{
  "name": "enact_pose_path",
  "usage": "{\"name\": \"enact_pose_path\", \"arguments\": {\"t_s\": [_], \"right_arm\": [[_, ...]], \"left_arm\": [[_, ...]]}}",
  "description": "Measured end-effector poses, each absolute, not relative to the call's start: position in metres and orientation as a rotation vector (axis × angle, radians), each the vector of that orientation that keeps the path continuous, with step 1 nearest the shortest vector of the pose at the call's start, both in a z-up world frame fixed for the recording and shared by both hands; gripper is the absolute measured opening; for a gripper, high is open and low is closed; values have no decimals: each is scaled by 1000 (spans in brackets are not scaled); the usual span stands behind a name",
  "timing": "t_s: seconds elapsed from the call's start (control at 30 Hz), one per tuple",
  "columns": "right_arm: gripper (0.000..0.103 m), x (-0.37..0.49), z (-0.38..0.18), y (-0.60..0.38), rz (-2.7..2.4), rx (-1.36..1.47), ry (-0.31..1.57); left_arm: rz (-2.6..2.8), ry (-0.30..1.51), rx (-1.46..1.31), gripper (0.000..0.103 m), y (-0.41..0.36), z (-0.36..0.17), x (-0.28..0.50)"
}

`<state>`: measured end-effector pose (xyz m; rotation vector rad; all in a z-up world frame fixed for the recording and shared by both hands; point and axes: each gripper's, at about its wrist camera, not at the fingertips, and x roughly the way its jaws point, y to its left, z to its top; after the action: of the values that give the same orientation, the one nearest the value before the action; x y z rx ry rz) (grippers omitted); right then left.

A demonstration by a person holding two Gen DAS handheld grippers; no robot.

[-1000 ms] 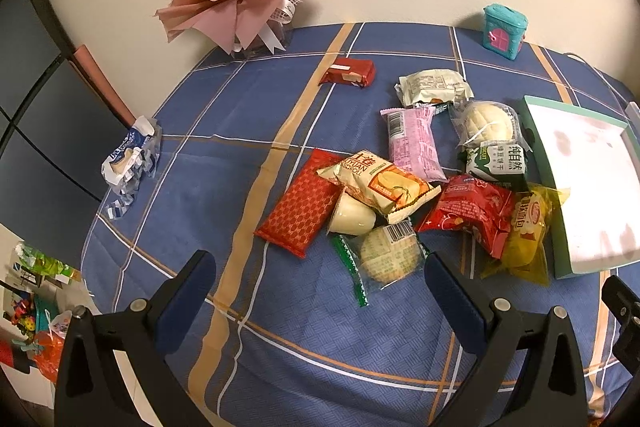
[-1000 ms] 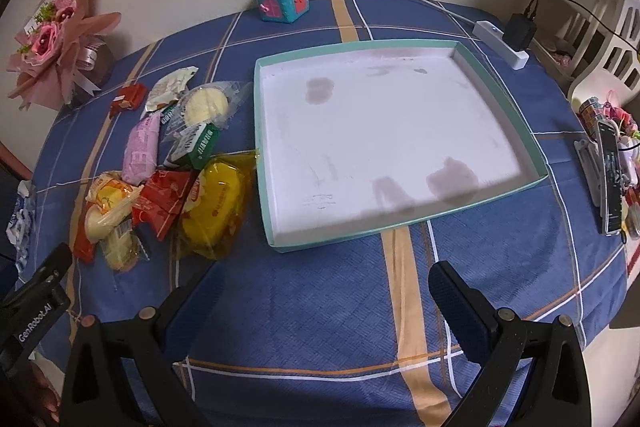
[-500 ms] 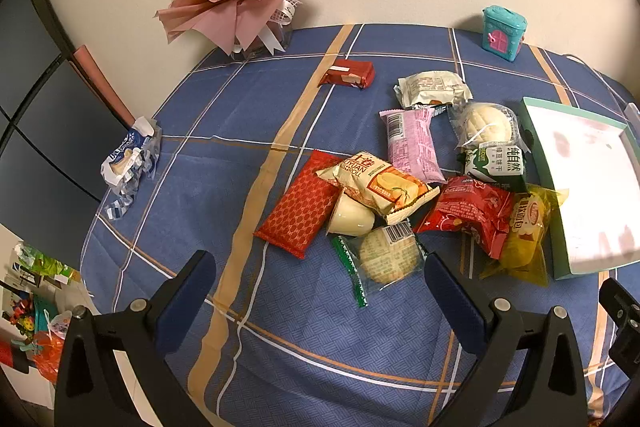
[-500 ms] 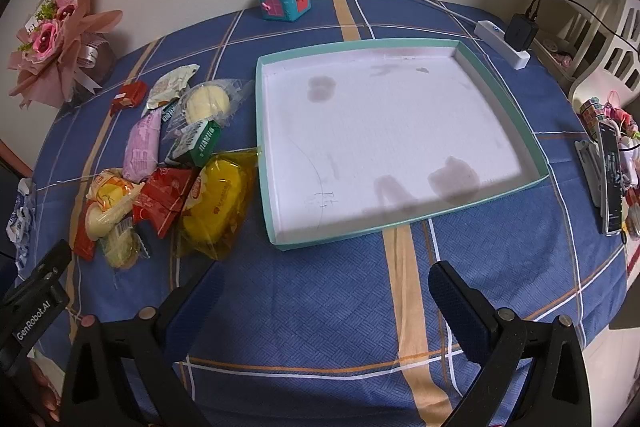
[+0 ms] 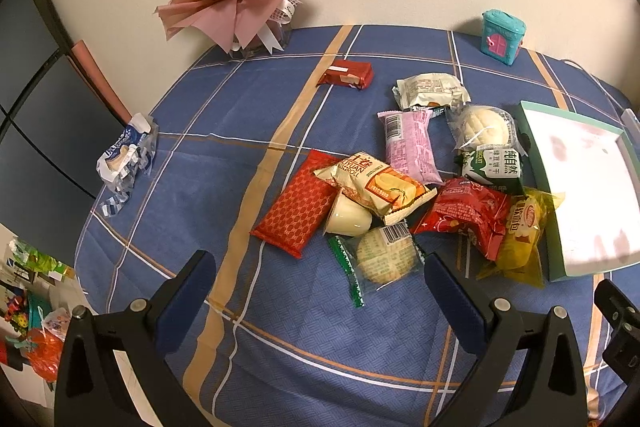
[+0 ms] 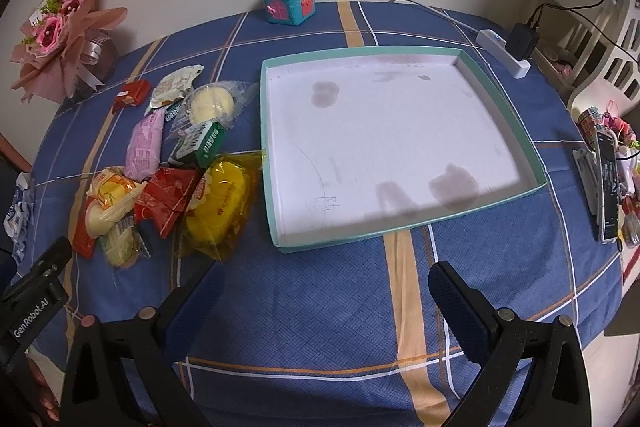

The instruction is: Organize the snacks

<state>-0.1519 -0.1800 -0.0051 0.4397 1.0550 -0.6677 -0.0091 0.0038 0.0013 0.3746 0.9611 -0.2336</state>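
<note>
Snacks [image 5: 404, 187] lie in a loose pile on the blue plaid tablecloth [image 6: 320, 307], just left of the shallow teal-rimmed tray [image 6: 536, 179], whose white floor holds none of them. Yellow bag [image 6: 218, 211]: touching the tray's left wall. Red diamond-pattern packet [image 5: 298, 211]: at the pile's left edge. Small red bar [image 5: 347, 74]: apart, toward the wall. Left gripper [image 5: 316, 287]: jaws spread wide, holding nothing, above the cloth before the pile. Right gripper [image 6: 320, 291]: jaws likewise apart, unloaded, before the tray.
</note>
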Motion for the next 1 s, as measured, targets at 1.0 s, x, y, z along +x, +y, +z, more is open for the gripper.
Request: {"name": "enact_pose_path", "arguments": {"t_s": [1.0], "right_arm": [[103,-139,0,-174,-611,425,1035]], "left_arm": [[-241,1016,288,103,17,0,1]]}}
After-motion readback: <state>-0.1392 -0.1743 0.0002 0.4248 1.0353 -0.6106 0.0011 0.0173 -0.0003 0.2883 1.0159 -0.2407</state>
